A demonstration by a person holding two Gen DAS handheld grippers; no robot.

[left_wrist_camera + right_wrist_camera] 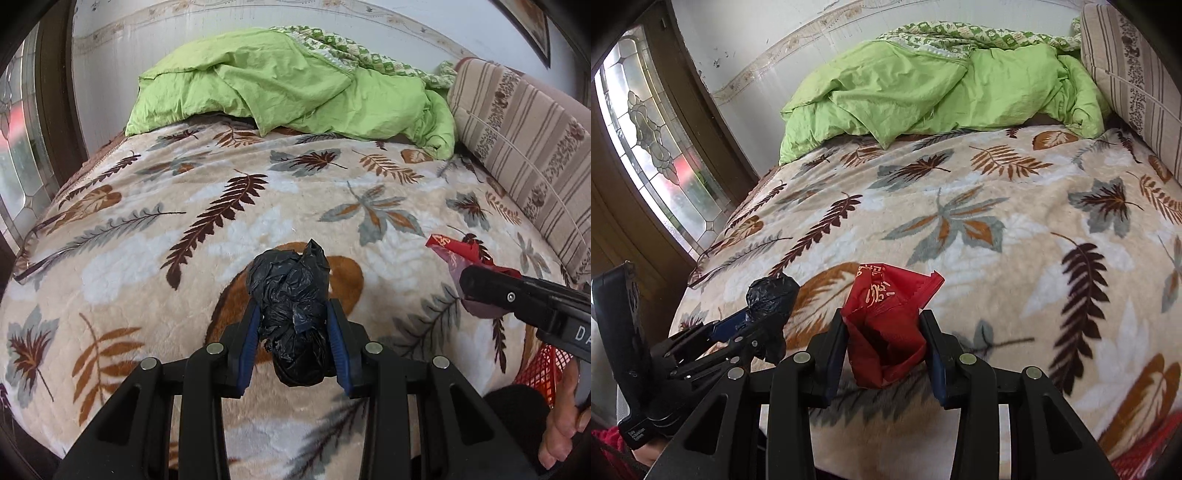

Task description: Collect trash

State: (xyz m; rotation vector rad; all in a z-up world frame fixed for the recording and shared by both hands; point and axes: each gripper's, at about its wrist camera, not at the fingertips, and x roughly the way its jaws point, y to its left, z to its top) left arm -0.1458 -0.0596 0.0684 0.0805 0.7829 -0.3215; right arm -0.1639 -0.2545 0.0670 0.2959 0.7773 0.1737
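Observation:
A crumpled black plastic bag (293, 314) is clamped between the blue pads of my left gripper (294, 332), held above the leaf-patterned blanket (221, 206). The same black wad (772, 299) and the left gripper (753, 328) show at the lower left of the right wrist view. My right gripper (884, 345) is shut on a crumpled red wrapper with gold print (886, 321). In the left wrist view that red wrapper (461, 254) sticks out of the right gripper (480, 291) at the right edge.
The bed carries a bunched green duvet (295, 85) at its far end and a striped cushion (524, 140) on the right. A leaded glass window (653, 147) is on the left. A red mesh basket (543, 373) and a person's hand (565, 413) show at the lower right.

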